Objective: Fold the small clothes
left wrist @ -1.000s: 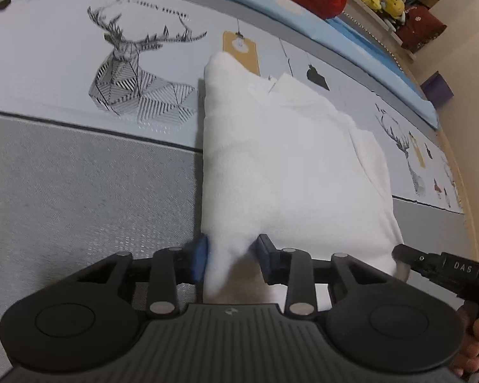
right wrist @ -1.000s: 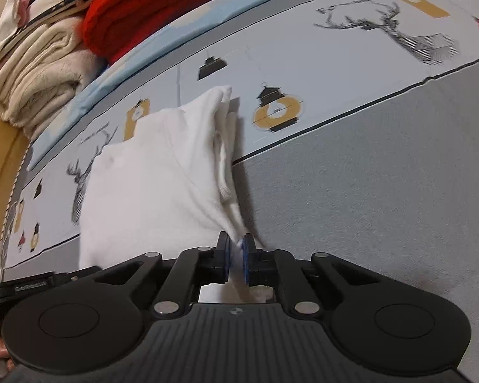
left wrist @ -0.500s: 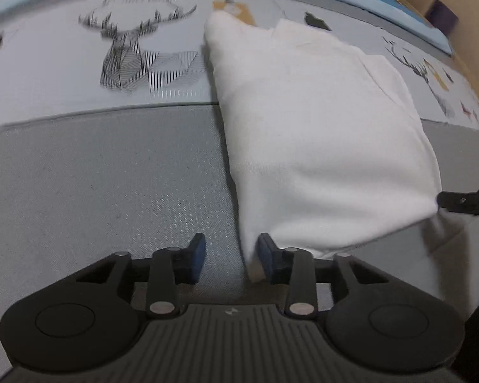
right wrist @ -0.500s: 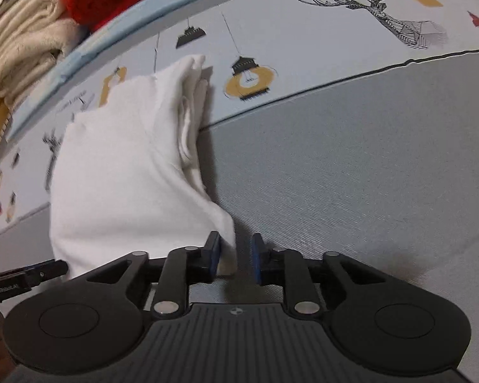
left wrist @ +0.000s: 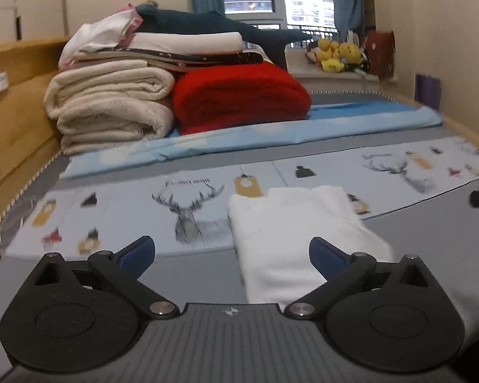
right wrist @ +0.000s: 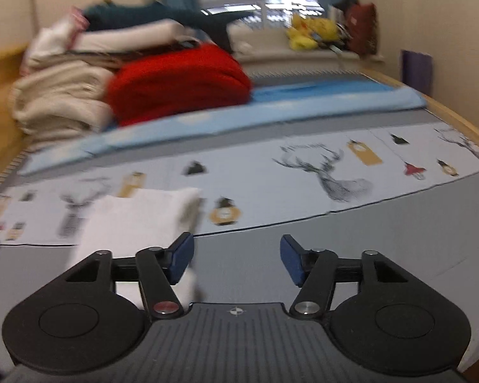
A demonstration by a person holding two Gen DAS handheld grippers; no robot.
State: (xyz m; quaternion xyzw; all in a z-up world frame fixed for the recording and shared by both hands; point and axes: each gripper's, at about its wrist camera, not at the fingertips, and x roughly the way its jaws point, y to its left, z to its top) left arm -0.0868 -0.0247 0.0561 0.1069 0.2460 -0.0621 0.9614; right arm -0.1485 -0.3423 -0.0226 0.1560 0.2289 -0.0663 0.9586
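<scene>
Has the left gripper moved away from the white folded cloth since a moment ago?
Yes. The left gripper has let go and pulled up and back: the white cloth lies free on the deer-print sheet, and its jaws are opening.

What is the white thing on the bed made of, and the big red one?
The white folded garment looks like soft matte knit cotton: it drapes limply without shine. The red blanket looks like thick fuzzy fleece, judging by its plump, furry surface. Both are guesses from looks.
</scene>
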